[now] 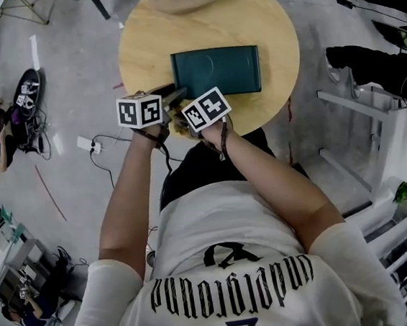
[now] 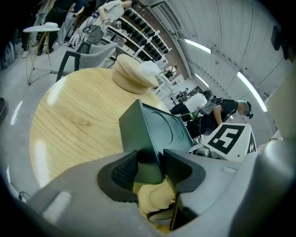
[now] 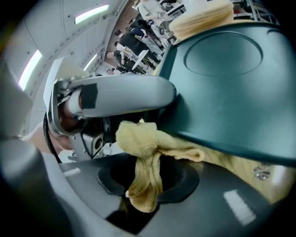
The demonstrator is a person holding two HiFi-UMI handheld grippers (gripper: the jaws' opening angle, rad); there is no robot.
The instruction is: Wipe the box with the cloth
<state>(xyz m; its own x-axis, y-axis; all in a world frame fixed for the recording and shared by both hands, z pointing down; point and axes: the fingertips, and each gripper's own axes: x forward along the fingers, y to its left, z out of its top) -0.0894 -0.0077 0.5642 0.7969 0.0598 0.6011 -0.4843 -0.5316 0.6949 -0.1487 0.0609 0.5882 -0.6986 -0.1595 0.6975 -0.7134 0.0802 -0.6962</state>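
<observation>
The left gripper (image 2: 151, 167) clamps the near corner of the dark green box (image 2: 157, 125), whose lid has a circle pressed into it. The right gripper (image 3: 148, 178), pinching a yellow cloth (image 3: 143, 143), holds it against the box's near edge on the round wooden surface (image 2: 78, 125). The upside-down lettering on the person's shirt (image 1: 228, 257) appears to read "underground".

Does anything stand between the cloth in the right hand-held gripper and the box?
Nothing visible does: the cloth in the right hand-held gripper lies against the box. The left hand-held gripper grips the box's corner beside it.
</observation>
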